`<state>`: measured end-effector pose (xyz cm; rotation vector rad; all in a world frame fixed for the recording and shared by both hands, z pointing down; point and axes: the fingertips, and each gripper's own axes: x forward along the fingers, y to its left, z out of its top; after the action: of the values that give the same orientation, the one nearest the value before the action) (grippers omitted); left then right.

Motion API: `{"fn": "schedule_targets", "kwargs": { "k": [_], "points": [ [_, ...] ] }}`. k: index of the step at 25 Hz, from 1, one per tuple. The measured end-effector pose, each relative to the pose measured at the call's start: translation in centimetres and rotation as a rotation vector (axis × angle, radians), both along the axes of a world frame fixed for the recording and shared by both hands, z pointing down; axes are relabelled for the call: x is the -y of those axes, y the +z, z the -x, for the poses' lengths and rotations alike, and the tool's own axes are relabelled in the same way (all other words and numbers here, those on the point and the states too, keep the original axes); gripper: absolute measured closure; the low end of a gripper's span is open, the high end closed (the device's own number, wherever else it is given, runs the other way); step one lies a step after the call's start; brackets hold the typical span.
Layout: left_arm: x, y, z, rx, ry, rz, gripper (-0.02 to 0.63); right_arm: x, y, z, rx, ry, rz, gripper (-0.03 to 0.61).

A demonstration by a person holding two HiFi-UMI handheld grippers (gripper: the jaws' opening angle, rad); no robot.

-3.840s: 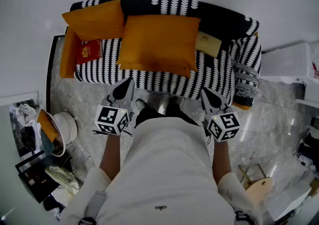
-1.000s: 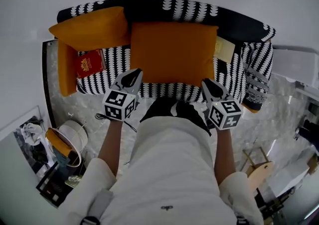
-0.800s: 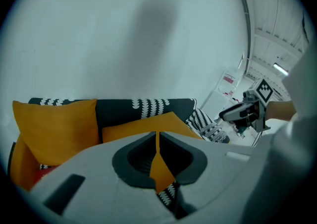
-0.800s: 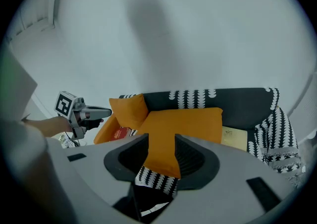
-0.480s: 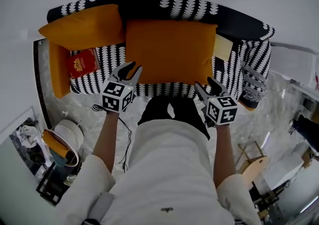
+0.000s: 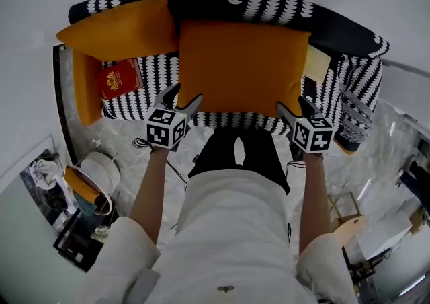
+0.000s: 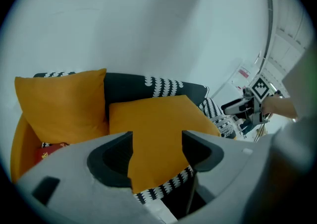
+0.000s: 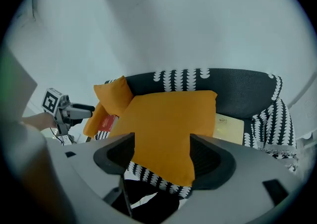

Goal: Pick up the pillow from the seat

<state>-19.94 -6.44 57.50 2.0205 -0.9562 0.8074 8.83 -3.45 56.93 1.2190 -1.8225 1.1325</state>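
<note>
I see the large orange square pillow lying in the middle of the seat of the black-and-white patterned sofa, its far edge against the backrest. The left claw stands at the pillow's near left corner and the right claw at its near right corner, both pointing down toward the front edge. In the left gripper view, the left claw has its jaws about half apart, having just been opening. The pillow's corner shows in the gap beyond them, and neither pad presses on it. The right gripper view shows the same for the right claw: jaws half apart, just opened, nothing gripped. I cannot tell whether any tip touches the fabric. A second orange pillow and a red book lie to the left on the seat.
</note>
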Motion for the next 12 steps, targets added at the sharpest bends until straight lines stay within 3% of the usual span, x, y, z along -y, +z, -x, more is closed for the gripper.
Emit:
{"fn": "schedule_targets", "kwargs": {
  "k": [12],
  "points": [
    [-0.3, 6.5, 3.0, 0.019, -0.115, 0.135, 0.143, 1.9, 5.7, -2.4, -0.040, 0.048, 0.059, 0.190]
  ]
}}
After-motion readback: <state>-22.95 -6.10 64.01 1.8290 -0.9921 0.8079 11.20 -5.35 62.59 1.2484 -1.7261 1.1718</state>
